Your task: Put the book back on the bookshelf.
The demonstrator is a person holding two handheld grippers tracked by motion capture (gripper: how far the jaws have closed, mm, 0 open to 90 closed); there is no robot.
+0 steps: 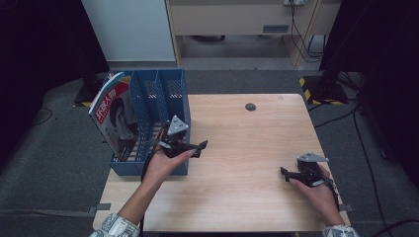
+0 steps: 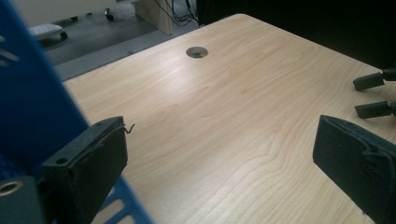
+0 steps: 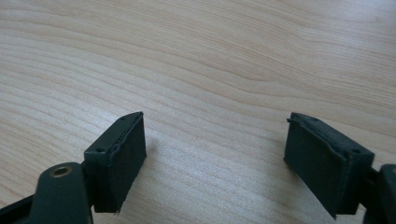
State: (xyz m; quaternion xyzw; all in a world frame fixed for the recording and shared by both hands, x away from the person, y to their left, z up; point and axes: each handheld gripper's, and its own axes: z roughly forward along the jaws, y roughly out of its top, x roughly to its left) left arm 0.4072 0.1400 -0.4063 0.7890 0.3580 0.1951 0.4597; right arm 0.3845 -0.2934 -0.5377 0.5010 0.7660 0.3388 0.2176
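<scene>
While leaning left, magazine (image 1: 114,116) in rack (image 1: 163,89)

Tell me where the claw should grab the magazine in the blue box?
Probably the magazine's top edge, coming from above. It stands leaning in the leftmost slot of the blue file holder, whose walls cover its lower part; the upper part sticks out free.

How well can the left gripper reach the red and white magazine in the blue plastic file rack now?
Probably yes. The left gripper is open beside the blue plastic file rack, and the red and white magazine leans out of the far-left compartment, its upper part exposed. The rack's dividers lie between, so approach from above.
</scene>
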